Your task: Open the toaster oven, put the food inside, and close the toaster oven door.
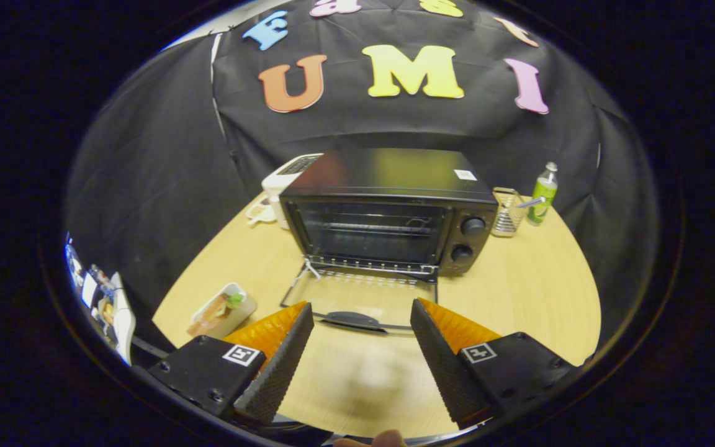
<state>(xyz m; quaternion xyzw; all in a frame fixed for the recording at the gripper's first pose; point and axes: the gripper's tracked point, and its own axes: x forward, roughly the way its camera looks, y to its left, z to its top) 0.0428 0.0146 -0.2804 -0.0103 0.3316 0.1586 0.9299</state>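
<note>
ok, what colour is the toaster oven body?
Black, seen in the gripper view: the toaster oven sits beyond the open gripper, its glass door folded down flat.

Black toaster oven [388,211] upright on wood surface [537,292], glass door [360,301] folded down flat, rack visible inside. Food tray [221,310] left of door.

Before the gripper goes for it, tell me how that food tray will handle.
The food tray looks shallow and light, so a push would probably slide it on the smooth table. Its loose contents may shift if tilted. The gripper hangs open, beside it.
</note>
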